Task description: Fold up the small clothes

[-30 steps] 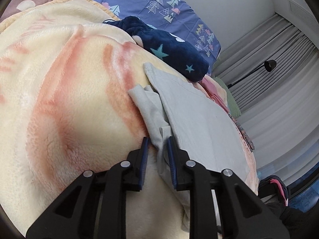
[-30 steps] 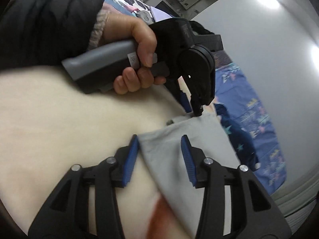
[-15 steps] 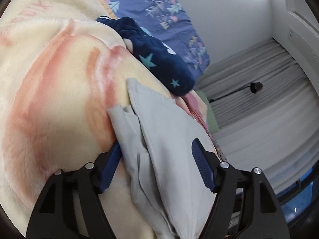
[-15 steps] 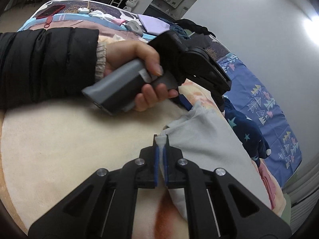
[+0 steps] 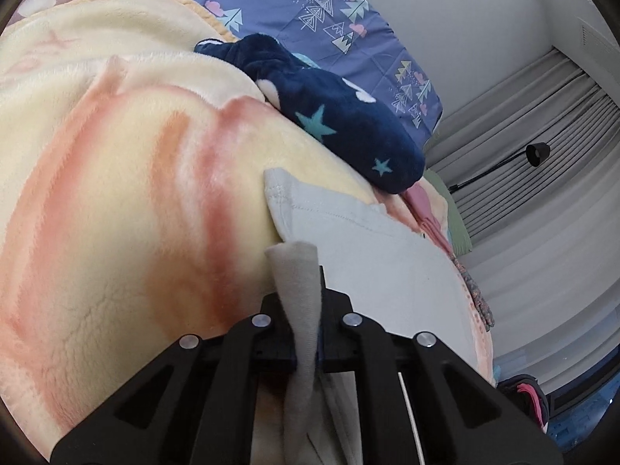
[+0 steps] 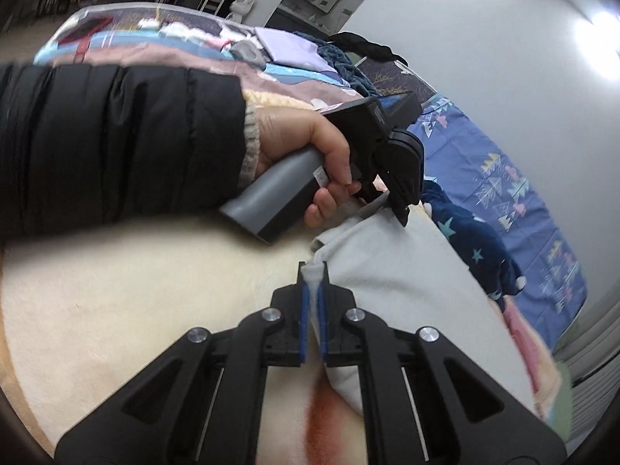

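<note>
Jaws of the left gripper [image 5: 306, 298], spread before, now pinch the grey garment [image 5: 372, 255]; right gripper [image 6: 313, 294] stays clamped.

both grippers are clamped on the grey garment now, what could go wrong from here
1. The left gripper pinches a bunched wad of the grey garment, perhaps several layers, so the fold may come out crooked.
2. The right gripper holds only a thin edge, which could slip out when lifted.
3. The navy star plush lies right beside the garment and might get dragged along.

1 grey garment [image 5: 372, 255], 2 grippers [image 5: 302, 310] [image 6: 313, 302]
</note>
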